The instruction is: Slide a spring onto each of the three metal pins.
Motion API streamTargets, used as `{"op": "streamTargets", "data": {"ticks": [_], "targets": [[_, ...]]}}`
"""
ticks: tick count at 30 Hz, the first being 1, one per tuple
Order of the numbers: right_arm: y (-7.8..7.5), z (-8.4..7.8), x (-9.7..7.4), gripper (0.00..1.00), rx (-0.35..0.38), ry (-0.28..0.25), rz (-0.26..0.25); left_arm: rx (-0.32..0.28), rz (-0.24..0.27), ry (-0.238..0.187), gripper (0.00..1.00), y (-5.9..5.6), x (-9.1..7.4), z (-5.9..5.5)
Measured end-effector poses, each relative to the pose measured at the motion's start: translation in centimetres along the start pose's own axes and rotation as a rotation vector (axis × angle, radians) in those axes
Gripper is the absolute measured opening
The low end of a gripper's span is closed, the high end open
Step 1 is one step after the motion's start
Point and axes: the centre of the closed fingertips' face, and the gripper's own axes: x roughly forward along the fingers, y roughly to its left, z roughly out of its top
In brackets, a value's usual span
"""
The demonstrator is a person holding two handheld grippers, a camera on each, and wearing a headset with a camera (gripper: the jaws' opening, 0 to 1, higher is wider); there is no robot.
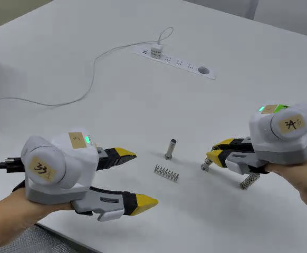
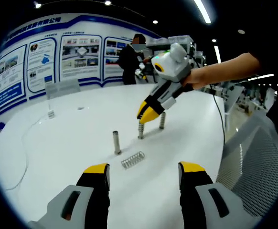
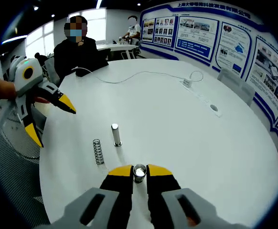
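A bare metal pin (image 1: 170,149) stands upright mid-table, with a loose spring (image 1: 166,173) lying flat just in front of it. My right gripper (image 1: 216,153) is shut around the top of a second pin (image 1: 206,164) that carries a spring. In the right gripper view that pin's top (image 3: 139,171) sits between the yellow tips. A third pin (image 1: 249,181) with a spring on it stands under the right gripper's body. My left gripper (image 1: 135,176) is open and holds nothing, a short way left of the loose spring (image 2: 133,160) and the bare pin (image 2: 116,142).
A white power strip (image 1: 181,63) with a plugged charger (image 1: 156,51) and a trailing cable lies at the back of the white table (image 1: 122,100). The table's near edge runs along the lower left. A person (image 3: 79,52) sits at the far side.
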Motion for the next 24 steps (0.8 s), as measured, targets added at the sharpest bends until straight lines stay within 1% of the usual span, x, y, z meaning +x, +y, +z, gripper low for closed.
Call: {"op": "streamTargets", "data": {"ticks": [3, 8, 12, 15, 18, 22, 24], "targets": [[0.1, -0.3, 0.3, 0.11, 0.004, 0.014, 0.000, -0.001, -0.001, 0.003, 0.59, 0.0, 0.1, -0.1], [0.0, -0.7, 0.9, 0.11, 0.008, 0.029, -0.001, 0.013, -0.015, 0.007, 0.60, -0.3, 0.2, -0.1], [0.0, -0.8, 1.2, 0.11, 0.005, 0.040, -0.001, 0.021, -0.018, 0.022, 0.60, -0.4, 0.2, -0.4], [0.1, -0.9, 1.3, 0.11, 0.004, 0.046, -0.002, 0.017, -0.019, 0.021, 0.60, -0.4, 0.2, -0.4], [0.0, -1.2, 1.6, 0.11, -0.001, 0.056, 0.001, 0.008, -0.019, 0.009, 0.60, -0.4, 0.2, -0.1], [-0.2, -1.1, 1.6, 0.11, 0.005, 0.049, -0.003, 0.011, -0.017, 0.028, 0.60, -0.3, 0.3, -0.5], [-0.2, -1.1, 1.6, 0.11, 0.006, 0.049, -0.003, 0.010, -0.018, 0.030, 0.60, -0.3, 0.3, -0.5]]}}
